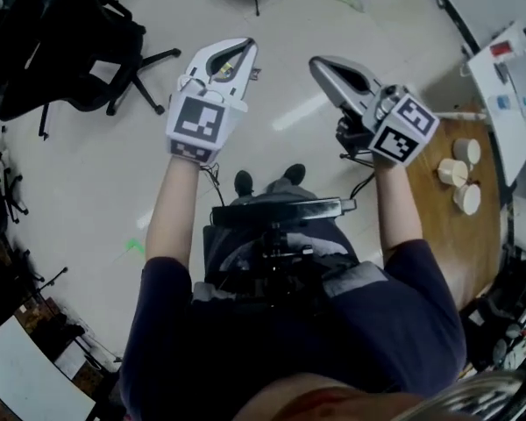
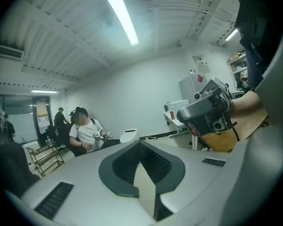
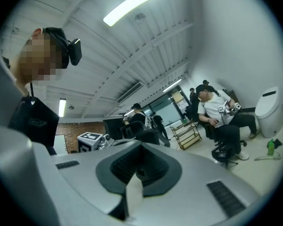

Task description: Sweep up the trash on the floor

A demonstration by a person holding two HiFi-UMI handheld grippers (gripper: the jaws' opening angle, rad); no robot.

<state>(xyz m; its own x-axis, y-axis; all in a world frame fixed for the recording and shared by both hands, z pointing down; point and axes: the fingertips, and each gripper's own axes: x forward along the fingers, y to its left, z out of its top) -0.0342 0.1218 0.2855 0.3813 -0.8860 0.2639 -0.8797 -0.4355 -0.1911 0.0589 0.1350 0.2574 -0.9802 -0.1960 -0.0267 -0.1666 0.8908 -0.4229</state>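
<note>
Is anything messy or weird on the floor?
Yes. A small green scrap lies loose on the floor, left of the person's shoes. It looks like litter. A green bottle also sits on the floor.

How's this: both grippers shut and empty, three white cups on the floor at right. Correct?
One error: the three white cups sit on the wooden table, not the floor; the head view shows it. The left gripper and right gripper are shut and empty.
</note>
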